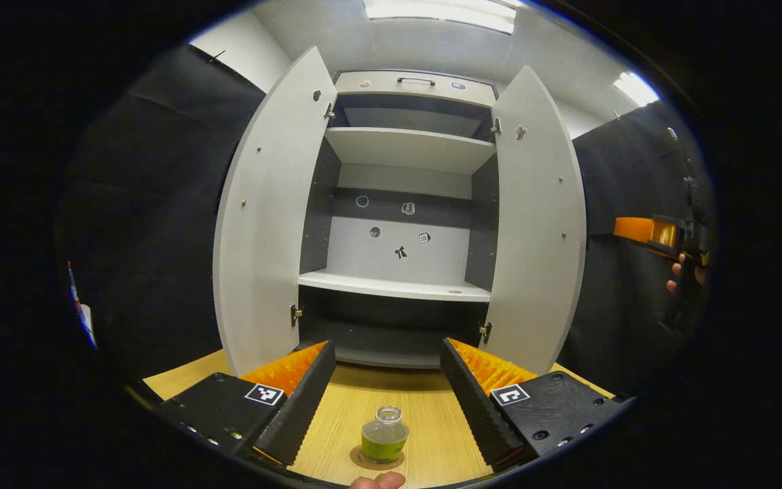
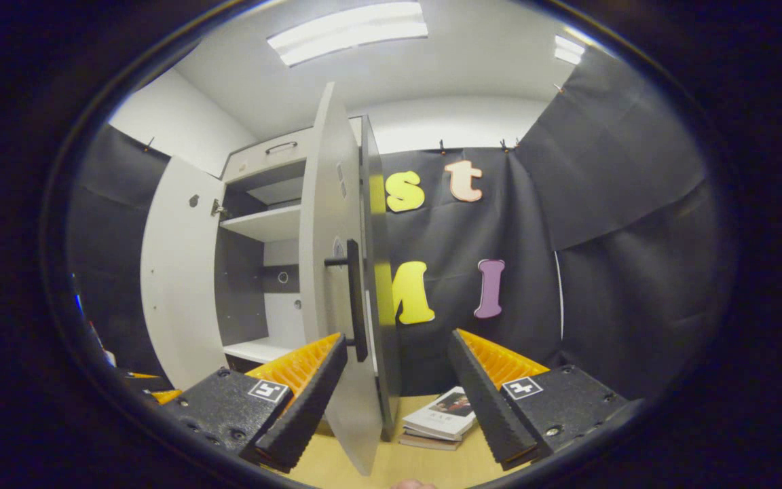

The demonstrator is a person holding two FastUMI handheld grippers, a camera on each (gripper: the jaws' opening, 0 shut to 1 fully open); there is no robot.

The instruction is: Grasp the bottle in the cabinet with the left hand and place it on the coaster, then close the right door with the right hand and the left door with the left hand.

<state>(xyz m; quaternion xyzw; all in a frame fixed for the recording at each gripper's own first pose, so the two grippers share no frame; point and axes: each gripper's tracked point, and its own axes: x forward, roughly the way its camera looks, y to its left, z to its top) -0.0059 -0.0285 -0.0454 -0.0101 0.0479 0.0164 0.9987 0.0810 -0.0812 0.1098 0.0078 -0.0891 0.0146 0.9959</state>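
Bottle (image 1: 385, 435) is seen set on coaster (image 1: 377, 460). Right door (image 2: 337, 285) edge-on, upright, between spread right tongs (image 2: 396, 394) — handle (image 2: 356, 299) nearer left finger. Left tongs (image 1: 387, 397) apart, empty.

The left black-and-orange two-finger tool (image 1: 385, 397) has two black fingers (image 1: 299, 407) with finely ribbed inner faces and orange ridged backing behind them. Each finger mounts on a black block: the block at 7 o'clock carries a white square tag with a black pattern and small round screws along its lower edge; the block at 5 o'clock carries a like tag and dark screw heads.

The right black-and-orange two-finger tool (image 2: 394, 401) is of the same build: black ribbed fingers (image 2: 306, 407), orange ridged backing, black blocks with one white patterned tag each and recessed screws. In the left gripper view its orange-and-black body appears at 3 o'clock.
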